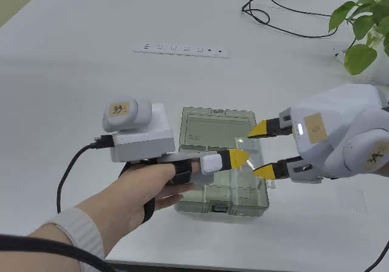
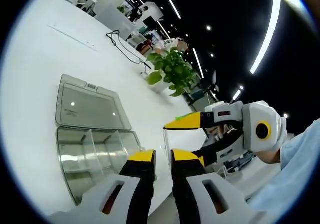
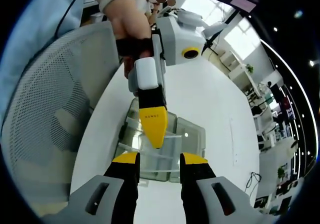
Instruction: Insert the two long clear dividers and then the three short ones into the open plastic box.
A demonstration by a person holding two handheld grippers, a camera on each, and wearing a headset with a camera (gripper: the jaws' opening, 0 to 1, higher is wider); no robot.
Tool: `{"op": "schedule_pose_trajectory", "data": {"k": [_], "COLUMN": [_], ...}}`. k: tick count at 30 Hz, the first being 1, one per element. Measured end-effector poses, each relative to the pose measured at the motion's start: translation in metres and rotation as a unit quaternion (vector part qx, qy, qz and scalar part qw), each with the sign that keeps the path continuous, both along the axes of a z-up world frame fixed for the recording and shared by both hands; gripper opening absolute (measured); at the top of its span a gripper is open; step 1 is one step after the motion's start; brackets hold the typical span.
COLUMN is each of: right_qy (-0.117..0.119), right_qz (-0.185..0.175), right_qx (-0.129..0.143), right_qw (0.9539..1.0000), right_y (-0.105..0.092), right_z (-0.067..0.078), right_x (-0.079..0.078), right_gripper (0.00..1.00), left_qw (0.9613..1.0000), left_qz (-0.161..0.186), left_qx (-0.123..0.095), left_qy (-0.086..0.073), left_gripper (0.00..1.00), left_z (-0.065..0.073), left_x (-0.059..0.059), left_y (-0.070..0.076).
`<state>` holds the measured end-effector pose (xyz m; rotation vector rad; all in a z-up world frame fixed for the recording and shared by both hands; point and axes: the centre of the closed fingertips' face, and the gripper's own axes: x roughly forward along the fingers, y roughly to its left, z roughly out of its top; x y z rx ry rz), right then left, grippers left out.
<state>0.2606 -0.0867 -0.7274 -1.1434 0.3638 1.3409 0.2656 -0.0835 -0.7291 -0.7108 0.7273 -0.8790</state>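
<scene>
Box (image 1: 243, 206) open with fitted dividers (image 2: 121, 149) inside, left tool (image 2: 162, 156) pinching clear divider (image 1: 254, 158), right tool (image 3: 159, 158) spread.

Bright, even light — sharp
Soft shadows on the white desk (image 1: 73, 102); fisheye edges bend, ceiling strips (image 2: 274, 24) glare.

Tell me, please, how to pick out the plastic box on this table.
On the white table, look near the front edge. The plastic box lies open there, lid flat behind it: smoky, see-through and compartmented, unlike the white power strip farther back.
</scene>
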Motion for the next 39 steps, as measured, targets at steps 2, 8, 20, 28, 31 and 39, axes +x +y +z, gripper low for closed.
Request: {"op": "schedule_pose_trajectory", "data": {"k": [2,8,20,28,31,39], "right_qy": [-0.006,-0.014,-0.022,-0.003,0.023,0.104], "right_qz": [0.005,0.014,0.023,0.011,-0.003,-0.032], "right_qx": [-0.005,-0.014,-0.018,-0.011,0.01,0.051], "right_qw": [1.0,0.9997,0.9993,0.9999,0.9997,0.9927], "right_y": [0.0,0.001,0.001,-0.002,-0.002,0.0], "right_z": [-0.001,-0.002,-0.002,-0.001,0.004,0.017], "right_x": [-0.001,-0.003,-0.007,-0.006,-0.006,-0.01], "right_gripper": [0.32,0.32,0.33,0.39,0.41,0.36], "left_qw": [1.0,0.9997,0.9993,0.9996,0.9993,0.9901], "left_qz": [-0.001,-0.003,-0.01,-0.025,-0.037,-0.101], "left_qx": [-0.003,-0.016,-0.024,-0.012,0.0,0.04], "left_qy": [0.003,0.016,0.026,0.011,-0.006,-0.089], "left_gripper": [0.05,0.0,0.0,0.0,0.0,0.0], "left_z": [0.0,0.001,0.001,0.003,0.002,0.003], "left_x": [-0.001,-0.004,-0.01,-0.012,-0.014,-0.021], "left_y": [-0.001,-0.003,-0.004,-0.005,-0.004,0.0]}}
